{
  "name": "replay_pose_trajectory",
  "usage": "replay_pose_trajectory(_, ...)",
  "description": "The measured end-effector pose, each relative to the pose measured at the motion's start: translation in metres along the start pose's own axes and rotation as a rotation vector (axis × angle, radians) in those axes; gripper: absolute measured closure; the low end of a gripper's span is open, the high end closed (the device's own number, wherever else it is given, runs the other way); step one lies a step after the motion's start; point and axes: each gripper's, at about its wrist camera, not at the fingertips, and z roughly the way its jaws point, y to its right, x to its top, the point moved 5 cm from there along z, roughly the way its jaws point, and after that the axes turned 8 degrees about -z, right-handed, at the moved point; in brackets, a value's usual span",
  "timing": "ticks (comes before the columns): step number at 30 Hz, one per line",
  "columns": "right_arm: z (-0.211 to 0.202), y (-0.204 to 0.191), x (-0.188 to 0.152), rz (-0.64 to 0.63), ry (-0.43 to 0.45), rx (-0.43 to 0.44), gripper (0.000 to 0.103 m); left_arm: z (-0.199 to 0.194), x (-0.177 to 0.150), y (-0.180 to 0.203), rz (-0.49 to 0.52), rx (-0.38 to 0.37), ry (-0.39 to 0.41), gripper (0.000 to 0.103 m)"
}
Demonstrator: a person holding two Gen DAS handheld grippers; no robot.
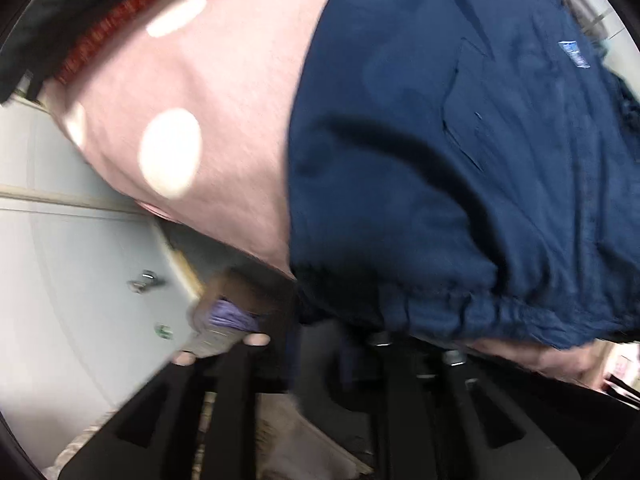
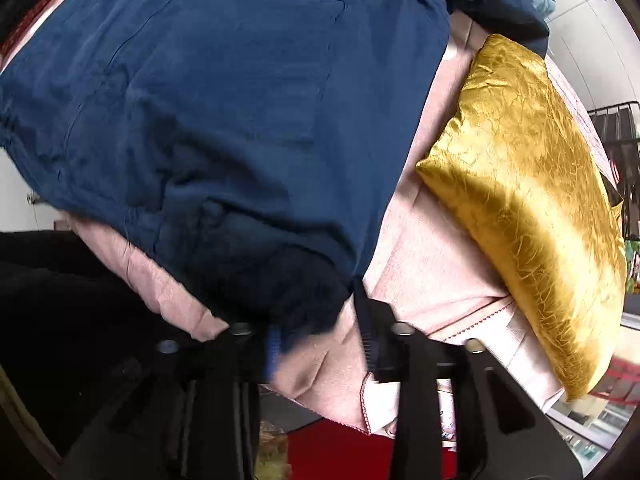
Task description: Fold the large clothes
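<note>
Across centre of both views: navy jacket (image 2: 224,112) spread on pink bedcover (image 1: 192,92), hem at bottom near both tools. Your right gripper (image 2: 320,344) spread apart, hem corner between fingers, not pinched. Left gripper (image 1: 344,344): cannot tell. Risk: hem slips, fold skews. Gold cushion (image 2: 532,200) at right crowds fold space.

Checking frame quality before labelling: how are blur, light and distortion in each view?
Left wrist: motion-blurred throughout, sunlit spots on the pink cover, fisheye bending at the edges. Right wrist: sharper; strong glare on the gold cushion, navy jacket evenly lit, its hem blurred near the fingers.
</note>
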Motion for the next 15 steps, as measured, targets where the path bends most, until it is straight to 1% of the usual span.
replay_pose_trajectory(1, -0.002, 0.003, -0.005, 0.010, 0.013, 0.000, 0.057, -0.003, -0.001, -0.003, 0.013, -0.036, 0.000, 0.052)
replay_pose_trajectory(2, -0.005, 0.008, -0.012, 0.035, 0.023, 0.011, 0.048, -0.006, -0.001, -0.006, 0.028, -0.062, 0.006, 0.034)
replay_pose_trajectory(3, -0.007, 0.012, -0.018, 0.057, 0.025, 0.032, 0.042, -0.014, -0.002, -0.012, 0.048, -0.082, 0.029, 0.030)
replay_pose_trajectory(5, -0.013, 0.023, -0.028, 0.132, 0.028, 0.124, 0.039, -0.028, -0.006, -0.030, 0.052, -0.093, 0.061, 0.028)
replay_pose_trajectory(7, -0.021, 0.032, -0.034, 0.191, 0.041, 0.208, 0.035, -0.041, -0.003, -0.049, 0.009, -0.139, 0.076, 0.028)
replay_pose_trajectory(8, -0.028, 0.037, -0.036, 0.203, 0.053, 0.255, 0.031, -0.048, -0.001, -0.057, -0.009, -0.150, 0.090, 0.028)
replay_pose_trajectory(9, -0.034, 0.040, -0.037, 0.195, 0.067, 0.273, 0.031, -0.058, 0.006, -0.070, -0.037, -0.165, 0.115, 0.028)
replay_pose_trajectory(11, -0.047, 0.051, -0.039, 0.180, 0.092, 0.271, 0.031, -0.070, 0.018, -0.086, -0.082, -0.170, 0.149, 0.027)
replay_pose_trajectory(12, -0.051, 0.057, -0.039, 0.191, 0.108, 0.278, 0.031, -0.078, 0.029, -0.095, -0.125, -0.173, 0.179, 0.026)
replay_pose_trajectory(13, -0.058, 0.071, -0.037, 0.233, 0.142, 0.282, 0.030, -0.088, 0.034, -0.096, -0.147, -0.188, 0.195, 0.024)
replay_pose_trajectory(14, -0.062, 0.084, -0.031, 0.274, 0.167, 0.288, 0.029, -0.093, 0.045, -0.098, -0.172, -0.224, 0.219, 0.021)
replay_pose_trajectory(15, -0.062, 0.094, -0.026, 0.329, 0.194, 0.306, 0.027, -0.098, 0.048, -0.096, -0.182, -0.243, 0.232, 0.021)
